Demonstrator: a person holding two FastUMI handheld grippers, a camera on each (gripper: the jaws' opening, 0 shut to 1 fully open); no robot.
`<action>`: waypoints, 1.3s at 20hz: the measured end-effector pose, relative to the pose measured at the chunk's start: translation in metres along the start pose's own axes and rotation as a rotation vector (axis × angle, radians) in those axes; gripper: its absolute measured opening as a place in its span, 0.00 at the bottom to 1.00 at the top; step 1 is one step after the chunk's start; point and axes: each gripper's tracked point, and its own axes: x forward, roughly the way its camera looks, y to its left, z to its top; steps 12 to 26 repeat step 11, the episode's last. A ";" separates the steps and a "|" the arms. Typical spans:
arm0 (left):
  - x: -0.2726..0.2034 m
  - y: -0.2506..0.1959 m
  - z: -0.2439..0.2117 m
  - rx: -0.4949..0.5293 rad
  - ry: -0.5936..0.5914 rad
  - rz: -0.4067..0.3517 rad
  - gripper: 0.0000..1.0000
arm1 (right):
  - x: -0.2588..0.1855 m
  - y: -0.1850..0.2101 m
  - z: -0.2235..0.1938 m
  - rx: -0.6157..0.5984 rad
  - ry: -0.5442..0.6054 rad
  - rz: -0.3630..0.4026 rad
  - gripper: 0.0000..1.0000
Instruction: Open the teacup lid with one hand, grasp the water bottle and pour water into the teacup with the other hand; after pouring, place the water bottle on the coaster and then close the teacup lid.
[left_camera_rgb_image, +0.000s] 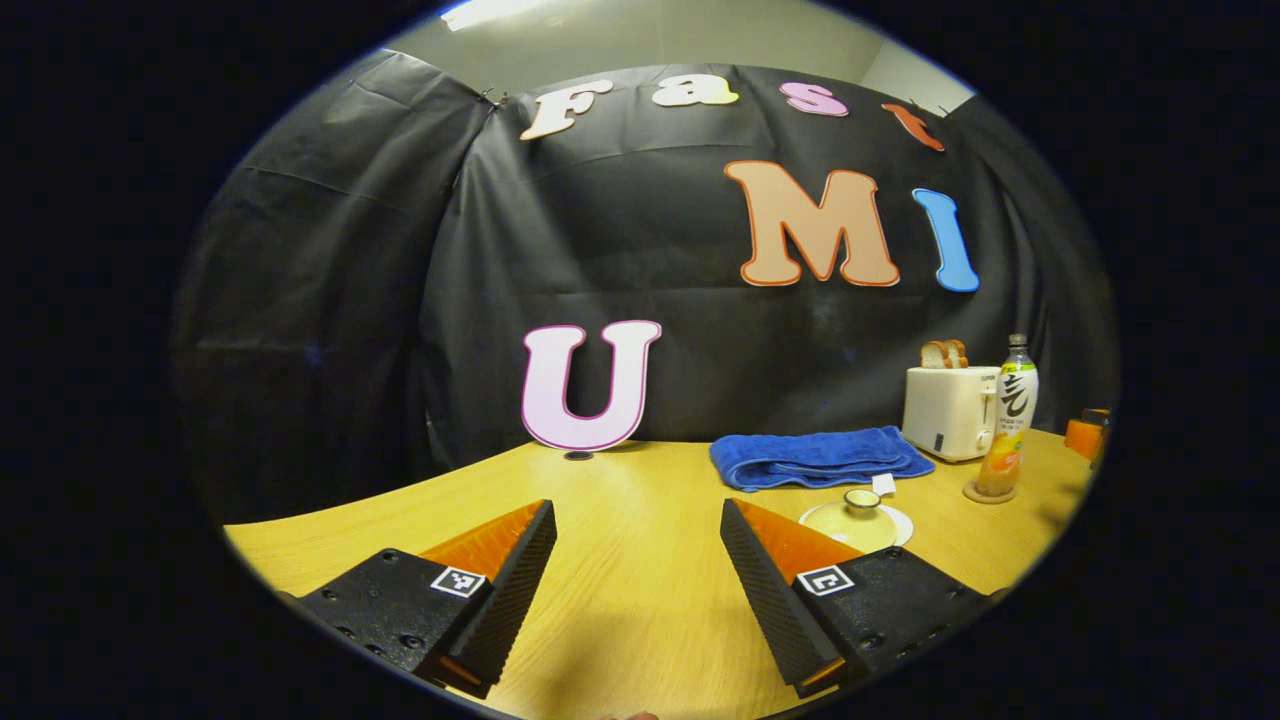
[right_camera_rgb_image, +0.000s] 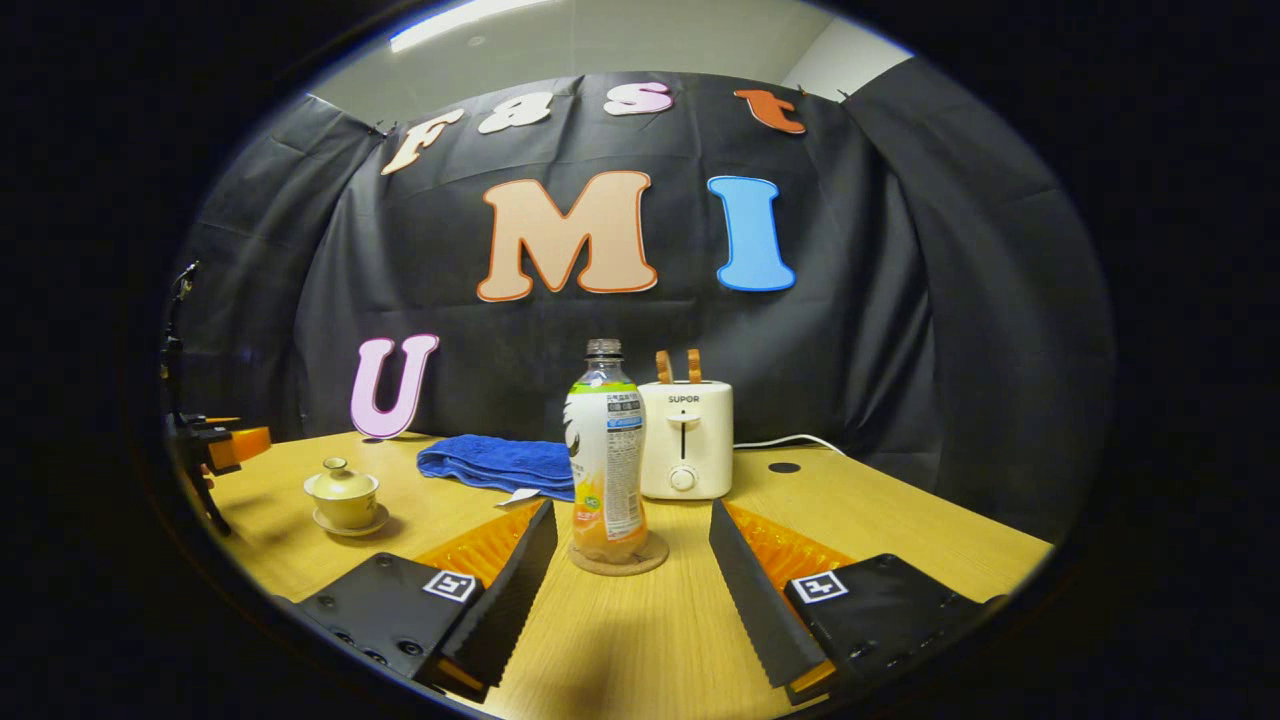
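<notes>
Both grippers hang spread and empty over the table (right_camera_rgb_image: 900, 530): the left gripper (left_camera_rgb_image: 638, 560) faces the lidded teacup (left_camera_rgb_image: 862, 512) at lower right of its view, the right gripper (right_camera_rgb_image: 632, 570) lines up on the bottle (right_camera_rgb_image: 606, 455), standing centre frame on its coaster (right_camera_rgb_image: 620, 558). Judging by this, either nothing has begun or everything is finished; the pictures cannot settle which.

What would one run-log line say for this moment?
left gripper: open, empty | right gripper: open, facing bottle | bottle: upright on coaster | teacup: lid on
</notes>
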 end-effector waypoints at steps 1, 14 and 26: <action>-0.001 0.004 0.000 -0.001 0.002 0.022 0.96 | 0.000 -0.005 0.000 -0.001 -0.001 -0.024 0.97; -0.002 0.008 -0.001 0.000 -0.001 0.066 0.96 | -0.001 -0.008 0.000 -0.002 -0.003 -0.047 0.94; -0.002 0.008 -0.001 0.000 -0.001 0.066 0.96 | -0.001 -0.008 0.000 -0.002 -0.003 -0.047 0.94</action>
